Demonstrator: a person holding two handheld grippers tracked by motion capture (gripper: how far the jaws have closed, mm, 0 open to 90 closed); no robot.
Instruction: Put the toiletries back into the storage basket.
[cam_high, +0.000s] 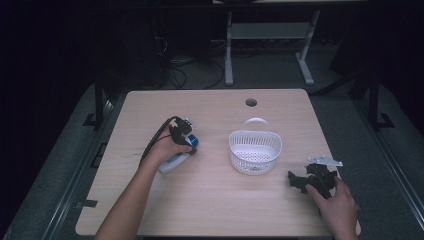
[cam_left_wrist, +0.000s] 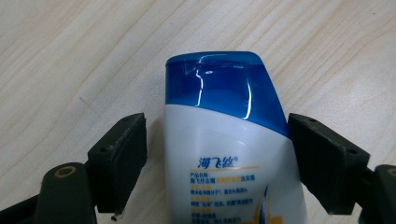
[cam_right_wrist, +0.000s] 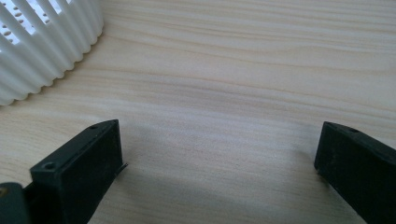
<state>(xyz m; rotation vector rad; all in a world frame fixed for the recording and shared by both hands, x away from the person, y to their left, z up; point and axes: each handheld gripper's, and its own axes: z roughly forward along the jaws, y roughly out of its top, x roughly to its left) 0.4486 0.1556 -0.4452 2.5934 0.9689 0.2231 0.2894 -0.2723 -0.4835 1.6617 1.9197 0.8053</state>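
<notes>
White-and-blue shampoo bottle (cam_left_wrist: 233, 154) lies flat on the desk (cam_high: 215, 200) between the left hand-held gripper's (cam_left_wrist: 217, 163) spread jaws — not yet clenched. Right hand-held gripper (cam_right_wrist: 219, 163) rests released and empty; basket (cam_high: 255, 150) empty — lift and placing remain.

A white slatted basket (cam_high: 255, 148) with a handle stands on the wooden table (cam_high: 215, 200), between the grippers, nearer the right gripper and up-left of it.
</notes>
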